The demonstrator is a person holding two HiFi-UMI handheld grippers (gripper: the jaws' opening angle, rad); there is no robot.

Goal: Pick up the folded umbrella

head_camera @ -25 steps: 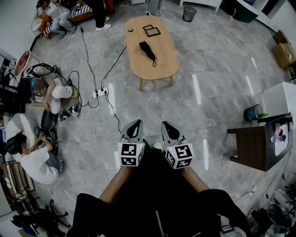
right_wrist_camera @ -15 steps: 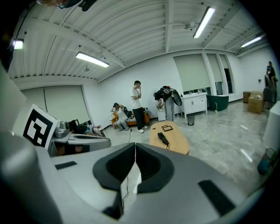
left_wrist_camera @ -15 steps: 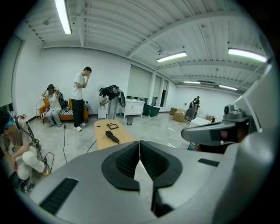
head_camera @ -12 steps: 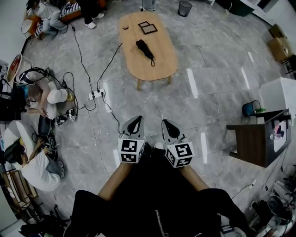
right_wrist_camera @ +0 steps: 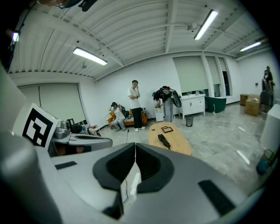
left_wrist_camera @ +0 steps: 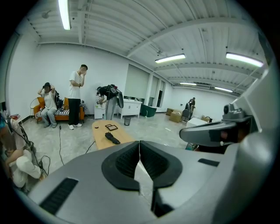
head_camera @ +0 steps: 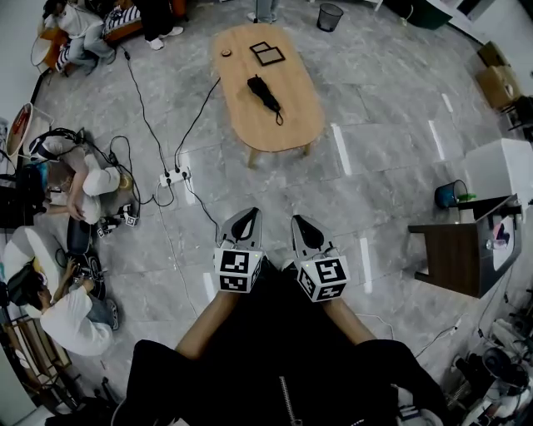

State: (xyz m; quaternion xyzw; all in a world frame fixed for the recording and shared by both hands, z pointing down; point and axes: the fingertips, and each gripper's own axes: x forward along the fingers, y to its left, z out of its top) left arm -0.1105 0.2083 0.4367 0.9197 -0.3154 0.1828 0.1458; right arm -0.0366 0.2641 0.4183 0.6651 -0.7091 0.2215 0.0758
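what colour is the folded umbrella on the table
Black. The umbrella lies on a light wooden table; the head view shows it best.

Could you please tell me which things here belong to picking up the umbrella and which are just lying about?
For the job: folded umbrella; oval wooden table under it; left hand-held gripper and right hand-held gripper, both shut, empty.
Lying about: square black frame; power strip; waste bin; blue bucket; dark side table.
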